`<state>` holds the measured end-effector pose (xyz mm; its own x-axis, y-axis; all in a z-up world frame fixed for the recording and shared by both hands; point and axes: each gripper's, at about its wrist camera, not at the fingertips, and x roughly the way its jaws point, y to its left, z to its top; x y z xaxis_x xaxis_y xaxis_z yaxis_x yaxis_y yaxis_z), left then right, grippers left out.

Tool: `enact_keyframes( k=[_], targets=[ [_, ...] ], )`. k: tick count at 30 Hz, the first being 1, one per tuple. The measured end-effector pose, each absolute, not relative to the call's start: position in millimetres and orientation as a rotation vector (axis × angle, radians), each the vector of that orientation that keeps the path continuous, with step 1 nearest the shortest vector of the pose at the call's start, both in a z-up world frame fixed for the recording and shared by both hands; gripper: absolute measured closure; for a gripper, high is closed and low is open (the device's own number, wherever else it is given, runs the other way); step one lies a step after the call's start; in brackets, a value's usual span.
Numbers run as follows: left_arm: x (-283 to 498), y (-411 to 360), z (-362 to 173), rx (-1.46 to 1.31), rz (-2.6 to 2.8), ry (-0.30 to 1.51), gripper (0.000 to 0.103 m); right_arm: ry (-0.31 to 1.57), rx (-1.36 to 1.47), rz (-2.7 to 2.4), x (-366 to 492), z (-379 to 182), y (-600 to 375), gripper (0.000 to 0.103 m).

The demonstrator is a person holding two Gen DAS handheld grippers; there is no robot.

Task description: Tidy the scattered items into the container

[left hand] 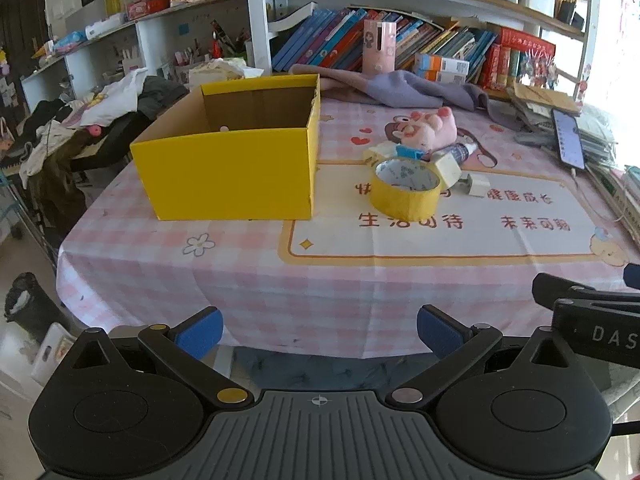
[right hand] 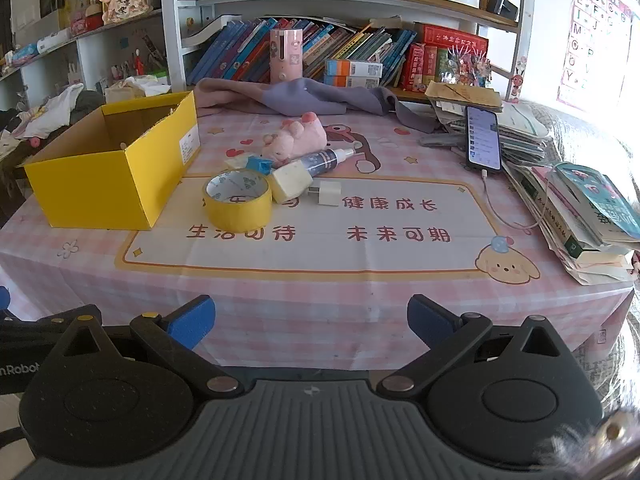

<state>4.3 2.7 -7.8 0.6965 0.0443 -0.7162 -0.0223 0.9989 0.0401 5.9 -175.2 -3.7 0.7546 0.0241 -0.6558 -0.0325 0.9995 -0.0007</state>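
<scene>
Left wrist view: my left tongs hanging wide open, gripping nothing, off near table edge. Yellow box sitting at 11 o'clock, tape roll at 1 o'clock beside it.

Right wrist view: my right tongs gaping too, carrying nothing. Tape roll at 11 o'clock, nearest of clutter; plush, spray bottle, charger lying behind. Judging nothing packed yet; next: reaching forward, closing on tape roll's wall.

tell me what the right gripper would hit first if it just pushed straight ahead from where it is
Probably the white charger plug, near the centre line beyond bare tablecloth; the yellow tape roll sits just left. The right gripper is open, and depth is uncertain.
</scene>
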Motion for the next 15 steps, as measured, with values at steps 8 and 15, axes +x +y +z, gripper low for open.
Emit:
enact_keyframes(
  k=[8,15],
  targets=[
    [4.3,3.8,-6.2,0.040,0.042,0.790,0.000,0.715,-0.012,0.038,7.5,-4.3,-171.7,0.000],
    [5.0,4.9,-1.8,0.045,0.020,0.762,0.000,0.714,-0.010,0.028,9.9,-4.4,-170.6,0.000]
  ],
)
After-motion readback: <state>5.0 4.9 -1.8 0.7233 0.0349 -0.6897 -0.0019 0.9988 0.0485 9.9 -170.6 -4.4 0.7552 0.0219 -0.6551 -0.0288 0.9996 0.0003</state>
